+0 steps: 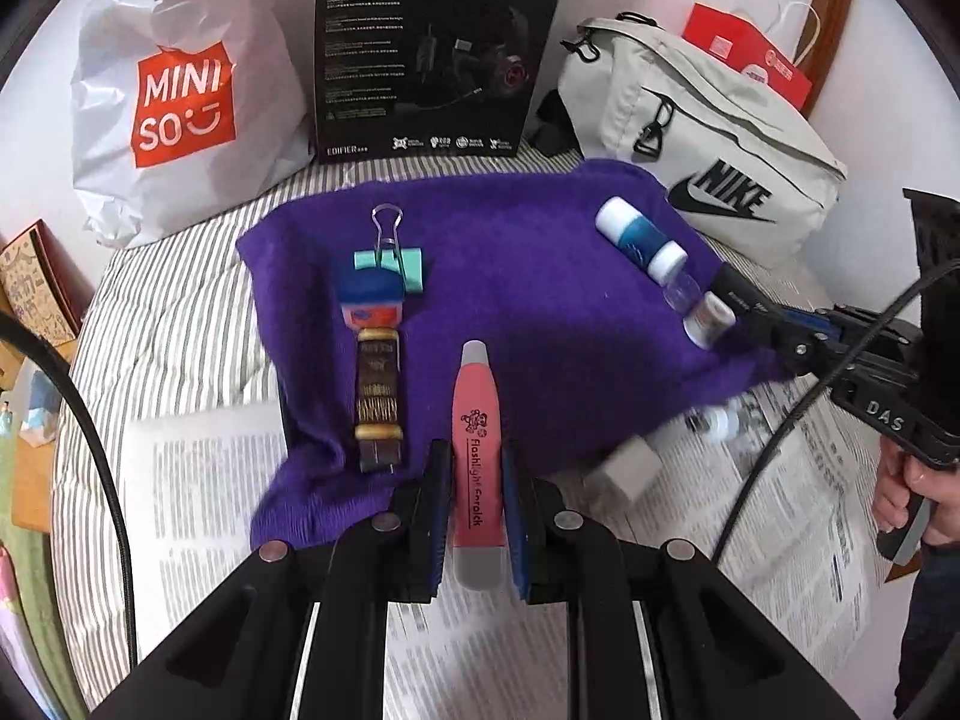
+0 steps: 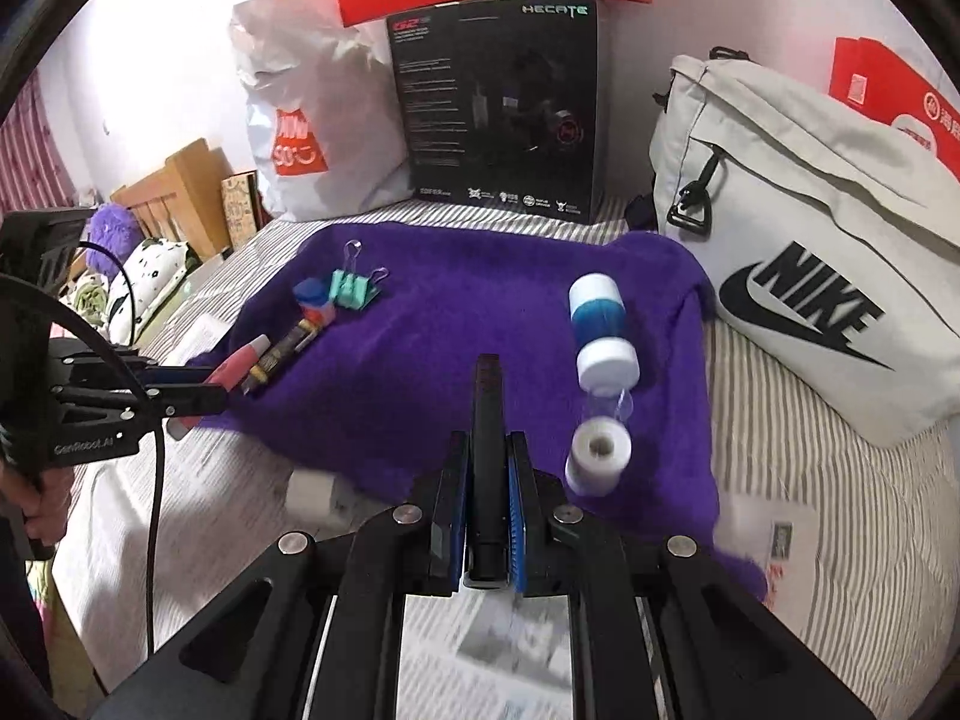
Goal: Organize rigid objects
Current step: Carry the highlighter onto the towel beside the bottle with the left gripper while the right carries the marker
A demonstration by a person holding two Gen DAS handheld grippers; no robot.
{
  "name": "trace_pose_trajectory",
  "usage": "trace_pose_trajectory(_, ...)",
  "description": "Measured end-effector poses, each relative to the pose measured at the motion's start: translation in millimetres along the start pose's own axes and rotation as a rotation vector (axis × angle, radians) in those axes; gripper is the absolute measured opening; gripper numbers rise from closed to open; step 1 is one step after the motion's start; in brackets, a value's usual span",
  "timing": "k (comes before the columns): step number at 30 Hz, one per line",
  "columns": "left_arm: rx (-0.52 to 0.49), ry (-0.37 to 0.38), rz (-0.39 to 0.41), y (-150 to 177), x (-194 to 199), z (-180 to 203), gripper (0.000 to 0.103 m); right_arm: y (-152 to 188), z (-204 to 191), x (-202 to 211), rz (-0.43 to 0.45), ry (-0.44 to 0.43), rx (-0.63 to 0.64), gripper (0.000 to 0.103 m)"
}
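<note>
Purple towel (image 1: 510,276) spread on striped bed, landmark. Left gripper (image 1: 477,480) at towel's near edge, jaws clamped on pink stick (image 1: 477,450): grey ends, black print. Right gripper (image 2: 487,468) over towel's near edge, jaws clamped on slim black bar (image 2: 487,420). On towel: blue-and-white hourglass (image 2: 600,324), clear hourglass (image 2: 600,450), brown stick (image 1: 378,402), mint binder clip (image 1: 396,261).

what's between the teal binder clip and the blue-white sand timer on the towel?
Nothing: bare purple towel between binder clip and sand timer, clearest in the right wrist view.
</note>
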State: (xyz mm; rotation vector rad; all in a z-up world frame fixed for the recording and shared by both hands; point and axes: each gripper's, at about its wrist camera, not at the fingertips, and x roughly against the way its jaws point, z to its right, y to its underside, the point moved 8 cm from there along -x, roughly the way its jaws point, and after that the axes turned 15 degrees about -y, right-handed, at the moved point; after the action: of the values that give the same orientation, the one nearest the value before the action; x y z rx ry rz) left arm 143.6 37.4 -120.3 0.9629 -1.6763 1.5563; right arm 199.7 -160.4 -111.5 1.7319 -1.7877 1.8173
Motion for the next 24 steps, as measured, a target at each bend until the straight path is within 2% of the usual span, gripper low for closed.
trace_pose_trajectory(7,0.003,-0.004,-0.017,-13,-18,-2,0.016,-9,19,-31,-0.059,0.054,0.004,0.012)
trace_pose_trajectory(14,0.015,0.011,-0.028,-17,-30,-4,0.016,-4,26,-56,-0.107,0.056,0.009,0.012)
trace_pose_trajectory(20,0.008,0.019,-0.045,-19,-42,2,0.016,0,37,-64,-0.126,0.101,0.019,0.012)
trace_pose_trajectory(24,0.013,0.017,-0.053,-21,-51,3,0.016,0,40,-65,-0.123,0.097,0.017,0.012)
